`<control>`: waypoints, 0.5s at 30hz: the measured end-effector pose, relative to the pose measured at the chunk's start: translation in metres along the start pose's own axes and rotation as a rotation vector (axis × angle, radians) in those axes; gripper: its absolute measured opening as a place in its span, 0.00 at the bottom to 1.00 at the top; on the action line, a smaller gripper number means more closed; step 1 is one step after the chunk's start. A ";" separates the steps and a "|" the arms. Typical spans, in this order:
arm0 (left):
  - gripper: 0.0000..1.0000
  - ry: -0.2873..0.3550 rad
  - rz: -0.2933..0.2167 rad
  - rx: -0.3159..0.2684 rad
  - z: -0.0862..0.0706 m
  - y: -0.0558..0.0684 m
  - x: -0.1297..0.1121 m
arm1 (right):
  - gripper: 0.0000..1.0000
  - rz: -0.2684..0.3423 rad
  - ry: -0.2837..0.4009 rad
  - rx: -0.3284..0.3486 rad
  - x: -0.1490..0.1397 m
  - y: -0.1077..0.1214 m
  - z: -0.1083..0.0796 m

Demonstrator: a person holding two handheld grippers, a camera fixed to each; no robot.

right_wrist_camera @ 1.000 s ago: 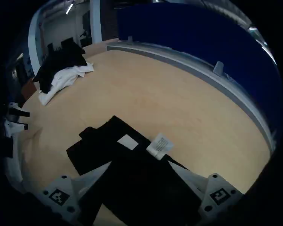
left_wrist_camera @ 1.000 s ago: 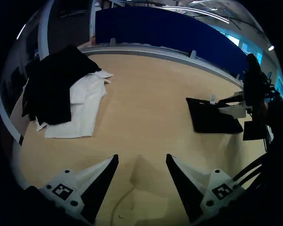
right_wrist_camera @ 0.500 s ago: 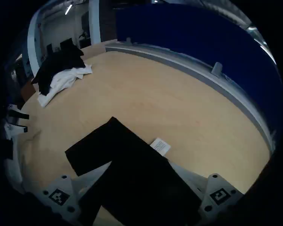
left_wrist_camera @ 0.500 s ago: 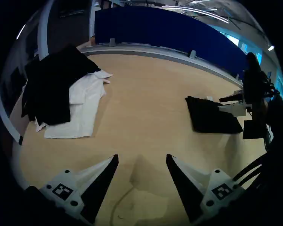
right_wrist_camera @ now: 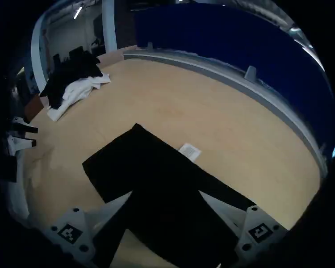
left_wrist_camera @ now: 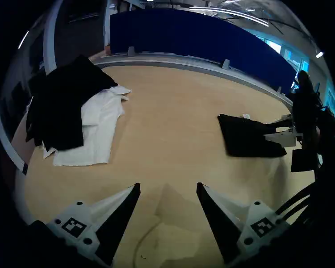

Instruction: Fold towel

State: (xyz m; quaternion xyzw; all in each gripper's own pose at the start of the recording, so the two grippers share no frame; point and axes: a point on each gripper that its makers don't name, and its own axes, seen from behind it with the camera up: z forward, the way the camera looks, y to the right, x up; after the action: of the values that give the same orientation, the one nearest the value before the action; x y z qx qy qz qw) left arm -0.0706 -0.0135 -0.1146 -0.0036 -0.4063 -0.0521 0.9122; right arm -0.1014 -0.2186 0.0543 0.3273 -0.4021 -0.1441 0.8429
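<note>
The black towel (right_wrist_camera: 136, 169) lies flat on the bench (right_wrist_camera: 203, 111), its near end between the parted fingers of the right tool (right_wrist_camera: 165, 194) — unpinched. Withdrawing low could drag the top layer askew. The left tool (left_wrist_camera: 167, 185), also apart, hangs well away. A second ago the towel was bunched — now it's smooth.

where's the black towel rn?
Right gripper view: the flat black fabric towel lies on the pale wooden table at the tips of the right claw, a white tag at its far edge.
</note>
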 end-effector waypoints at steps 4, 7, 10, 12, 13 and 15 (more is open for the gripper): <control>0.93 -0.002 0.005 -0.003 -0.002 0.002 -0.001 | 0.95 0.011 -0.002 -0.014 -0.012 0.007 -0.011; 0.94 -0.004 0.009 -0.006 -0.003 0.005 -0.003 | 0.95 0.023 -0.002 -0.027 -0.019 0.014 -0.019; 0.94 -0.005 0.012 -0.009 -0.003 0.007 -0.004 | 0.95 0.035 -0.001 -0.040 -0.027 0.022 -0.028; 0.94 -0.005 0.014 -0.011 -0.003 0.009 -0.004 | 0.95 0.041 -0.002 -0.048 -0.032 0.027 -0.034; 0.93 -0.005 0.015 -0.012 -0.002 0.010 -0.004 | 0.95 0.044 -0.003 -0.053 -0.035 0.029 -0.037; 0.93 -0.005 0.018 -0.013 -0.002 0.011 -0.004 | 0.95 0.050 -0.005 -0.061 -0.040 0.034 -0.042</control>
State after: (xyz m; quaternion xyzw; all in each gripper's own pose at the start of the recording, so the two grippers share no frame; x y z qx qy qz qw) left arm -0.0705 -0.0023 -0.1187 -0.0134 -0.4081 -0.0468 0.9116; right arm -0.0950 -0.1547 0.0343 0.2908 -0.4076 -0.1362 0.8548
